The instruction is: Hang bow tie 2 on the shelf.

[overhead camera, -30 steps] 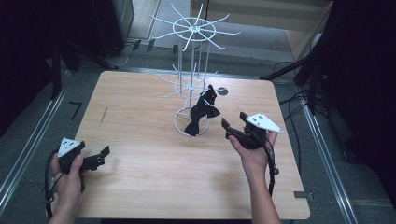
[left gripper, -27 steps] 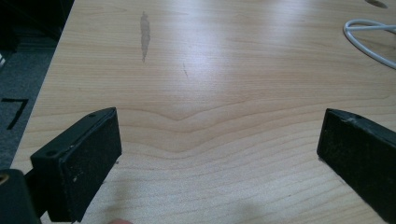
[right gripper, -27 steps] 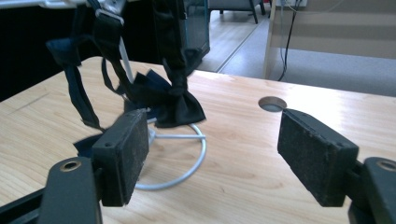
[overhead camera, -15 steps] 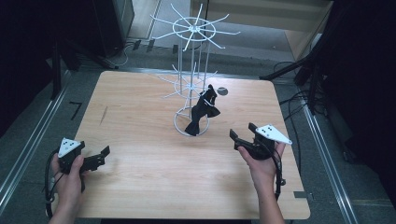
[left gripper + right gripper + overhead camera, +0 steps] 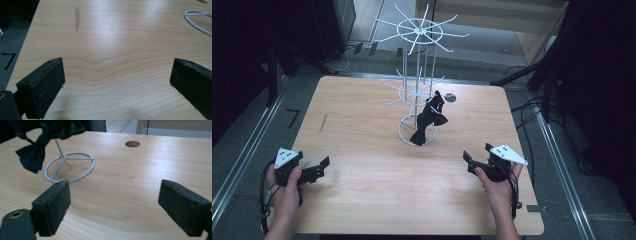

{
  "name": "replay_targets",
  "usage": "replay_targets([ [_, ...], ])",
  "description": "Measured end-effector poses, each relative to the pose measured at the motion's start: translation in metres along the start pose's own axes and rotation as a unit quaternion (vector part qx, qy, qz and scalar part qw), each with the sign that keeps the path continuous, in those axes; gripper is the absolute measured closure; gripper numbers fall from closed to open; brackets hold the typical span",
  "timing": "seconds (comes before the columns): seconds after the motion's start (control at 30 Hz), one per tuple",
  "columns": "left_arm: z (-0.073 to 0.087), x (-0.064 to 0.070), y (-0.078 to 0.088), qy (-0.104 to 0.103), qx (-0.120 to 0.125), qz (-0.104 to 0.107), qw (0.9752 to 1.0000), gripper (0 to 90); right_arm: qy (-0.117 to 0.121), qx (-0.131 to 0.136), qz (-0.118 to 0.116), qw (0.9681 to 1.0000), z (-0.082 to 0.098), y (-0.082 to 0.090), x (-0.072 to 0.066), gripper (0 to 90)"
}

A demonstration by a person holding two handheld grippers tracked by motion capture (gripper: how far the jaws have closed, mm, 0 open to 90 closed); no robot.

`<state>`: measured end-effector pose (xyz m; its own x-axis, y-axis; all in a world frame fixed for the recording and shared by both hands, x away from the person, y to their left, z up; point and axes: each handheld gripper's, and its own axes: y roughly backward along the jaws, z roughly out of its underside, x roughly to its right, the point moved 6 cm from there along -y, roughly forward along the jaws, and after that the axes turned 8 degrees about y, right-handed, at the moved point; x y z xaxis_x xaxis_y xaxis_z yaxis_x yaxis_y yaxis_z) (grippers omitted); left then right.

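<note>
High view first: a black bow tie (image 5: 428, 117) hangs on the lower tier of a white wire rack (image 5: 418, 85) that stands in the middle of the wooden surface (image 5: 362, 125). The right tongs (image 5: 471, 161) sit low near the front right, well apart from the rack, with nothing between them; their jaws have just been opening. The left tongs (image 5: 321, 167) rest at the front left, also apart from everything. To me the hanging looks done, with nothing left on the surface to pick up.

Left gripper view: the left tongs (image 5: 117, 80) stand wide over bare wood, holding nothing. A curve of the rack's white base ring (image 5: 197, 21) peeks in at the top right, well off.

Right gripper view: the right tongs (image 5: 113, 205) are spread wide and empty, close above the wood. Beyond them the base ring (image 5: 70, 166) sits flat, and the bow tie (image 5: 33, 155) dangles over its left side, clear of the jaws. I'd judge the job essentially finished, both hands simply coming to rest.
</note>
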<state>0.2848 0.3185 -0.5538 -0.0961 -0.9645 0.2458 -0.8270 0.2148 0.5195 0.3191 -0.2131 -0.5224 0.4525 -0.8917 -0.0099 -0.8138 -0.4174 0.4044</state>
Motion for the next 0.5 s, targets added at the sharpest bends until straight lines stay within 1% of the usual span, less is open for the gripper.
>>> replay_targets([
  [0.07,0.0,0.0,0.0,0.0,0.0,0.0,1.0,0.1,0.0,-0.003,0.002,1.0,0.002,0.001,0.001,7.7],
  [0.13,0.0,0.0,0.0,0.0,0.0,0.0,1.0,0.1,0.002,-0.01,0.005,0.9999,0.009,0.004,0.005,5.2],
  [0.23,0.0,0.0,0.0,0.0,-0.002,0.0,1.0,0.1,0.002,-0.014,0.003,0.9999,0.014,0.007,0.008,2.9],
  [0.37,0.0,0.0,0.0,0.0,-0.002,0.0,1.0,0.1,-0.004,-0.019,0.002,0.9998,0.019,0.011,0.011,2.3],
  [0.5,0.0,0.0,0.0,0.0,-0.002,0.0,1.0,0.1,-0.01,-0.024,0.004,0.9997,0.03,0.015,0.018,1.5],
])
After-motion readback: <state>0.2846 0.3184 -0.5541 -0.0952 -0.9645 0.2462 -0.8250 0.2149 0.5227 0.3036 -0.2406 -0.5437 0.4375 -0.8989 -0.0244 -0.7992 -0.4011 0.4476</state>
